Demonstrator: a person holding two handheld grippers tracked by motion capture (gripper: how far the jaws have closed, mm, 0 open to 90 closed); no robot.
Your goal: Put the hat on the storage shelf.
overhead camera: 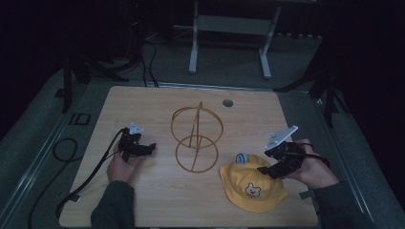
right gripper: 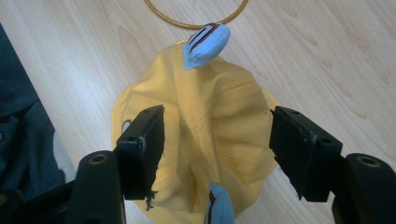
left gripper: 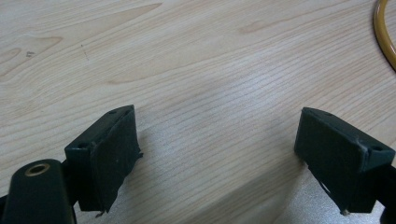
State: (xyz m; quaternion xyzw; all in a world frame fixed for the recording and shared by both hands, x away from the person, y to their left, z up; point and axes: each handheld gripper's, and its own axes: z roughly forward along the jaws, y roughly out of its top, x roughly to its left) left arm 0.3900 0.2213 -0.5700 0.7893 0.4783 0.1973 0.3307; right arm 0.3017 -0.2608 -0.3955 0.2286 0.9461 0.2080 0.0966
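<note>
High view shows the yellow hat (overhead camera: 253,187) lying at the near right of the table (overhead camera: 143,200), well apart from the left gripper (overhead camera: 143,149) and directly under the right gripper (overhead camera: 276,163), so the right hand (overhead camera: 313,171) is plainly the nearer one. Right gripper view looks straight down on the crown: the jaws stand wide, one on each side of the cloth, and the pads do not press on it. A stitched seam runs away from the camera between the jaws, from one blue ear at the near edge to the other blue ear (right gripper: 205,44) at the far edge, so the hat's long line lies along the gripper's reach, across the gap. Closing here would, I judge, pinch the bunched crown across that seam.

Soft cotton, creased and puckered, makes up the hat; a small bear face is printed on its near brim. Left of it, toward the table's middle, stands a thin wire stand (overhead camera: 197,138) of golden rings. Left gripper view shows those jaws wide too, over bare pale wood grain, holding nothing.
</note>
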